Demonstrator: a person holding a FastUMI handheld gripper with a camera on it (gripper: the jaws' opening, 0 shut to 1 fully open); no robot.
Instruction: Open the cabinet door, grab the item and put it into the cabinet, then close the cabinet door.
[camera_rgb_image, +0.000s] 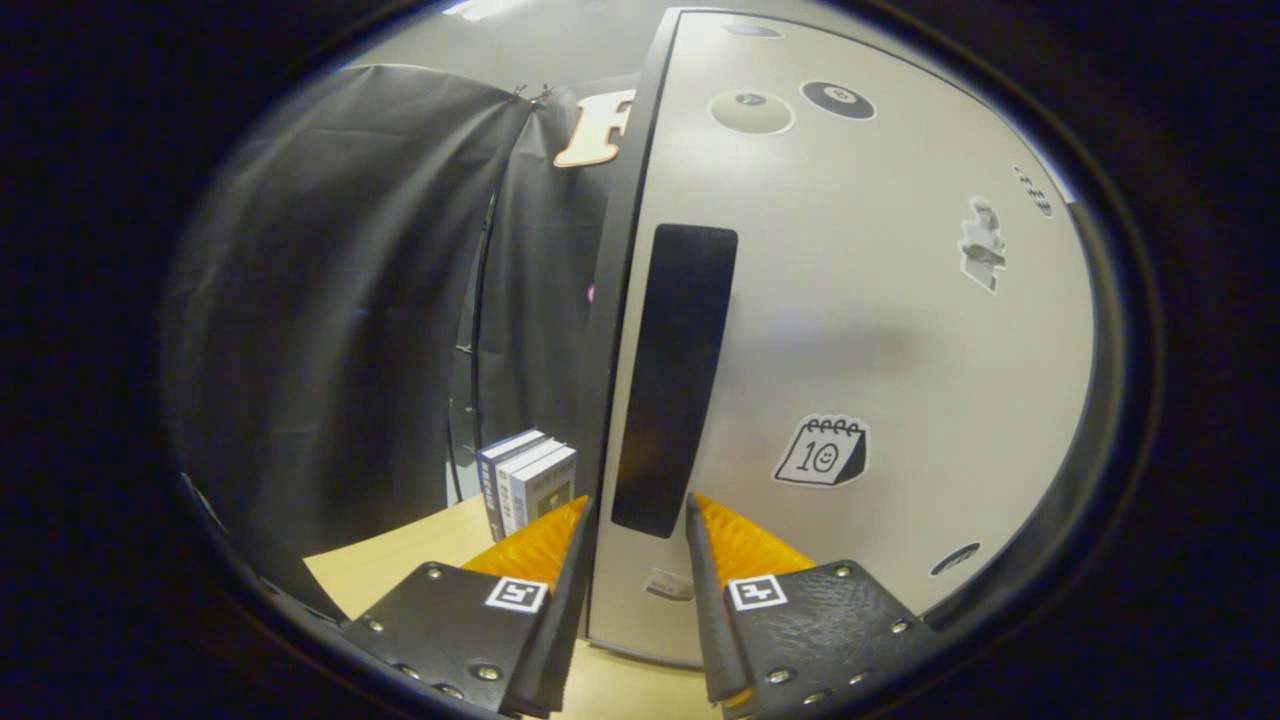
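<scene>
Claw (637, 520): held parted, its two fingers set either side of the cabinet door's free edge; whether they press on it cannot be told.
Cabinet door (880, 330): pale grey, dark-rimmed, stickered, seen close ahead and to the right.
Handle (673, 375): a tall black strip along the door's edge, just beyond the fingertips.
Open room: left of the door, above the desk (420, 560).
Boxes (527, 478): three upright, white and blue, standing on the desk left of the door, just beyond the left finger.
</scene>
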